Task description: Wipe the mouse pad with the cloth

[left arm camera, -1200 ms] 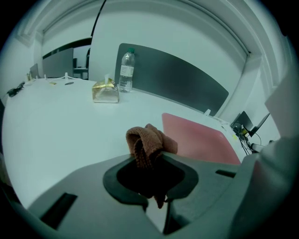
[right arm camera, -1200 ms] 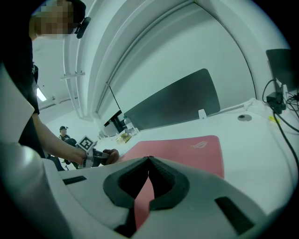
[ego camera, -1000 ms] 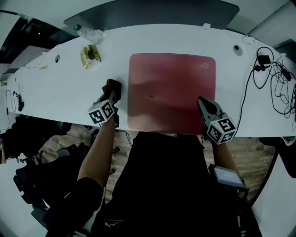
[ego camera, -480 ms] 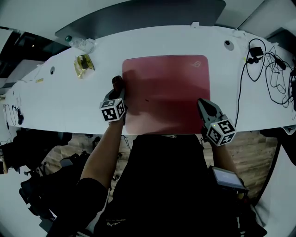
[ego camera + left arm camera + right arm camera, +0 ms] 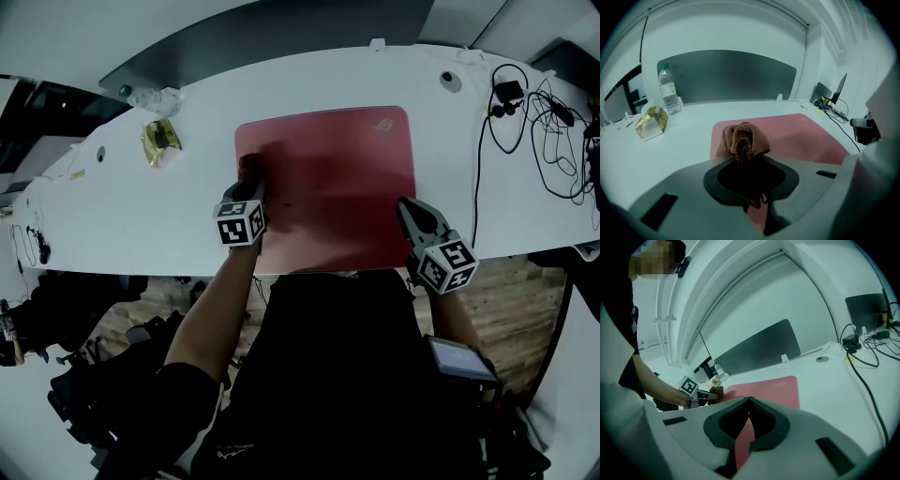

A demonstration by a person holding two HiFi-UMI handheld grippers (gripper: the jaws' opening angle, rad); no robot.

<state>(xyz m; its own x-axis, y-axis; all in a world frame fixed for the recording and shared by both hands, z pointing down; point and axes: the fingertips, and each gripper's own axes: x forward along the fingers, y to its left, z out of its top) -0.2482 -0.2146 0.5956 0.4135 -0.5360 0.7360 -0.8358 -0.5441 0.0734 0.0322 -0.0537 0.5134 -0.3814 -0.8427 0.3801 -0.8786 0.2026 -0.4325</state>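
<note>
The red rectangular mouse pad lies flat on the white worktop, its long side parallel to the near edge; a pale logo marks its far right corner.

The left gripper has its tongs closed on the bunched brown terry cloth; the cloth bulges out ahead of the tips. In the head view the cloth sits on the left margin of the mouse pad, just inside its left edge; whether it presses on the surface cannot be told.

The right gripper has its tongs brought together, tips touching, with nothing seen between the tips; the red of the pad shows through the gap behind them. In the head view the right gripper is at the near right corner of the mouse pad.

Left of the pad, well apart from it, lies a crinkled yellow foil packet; a clear plastic bottle stands behind it near the dark grey back panel. Black cables lie coiled at the worktop's right end.
</note>
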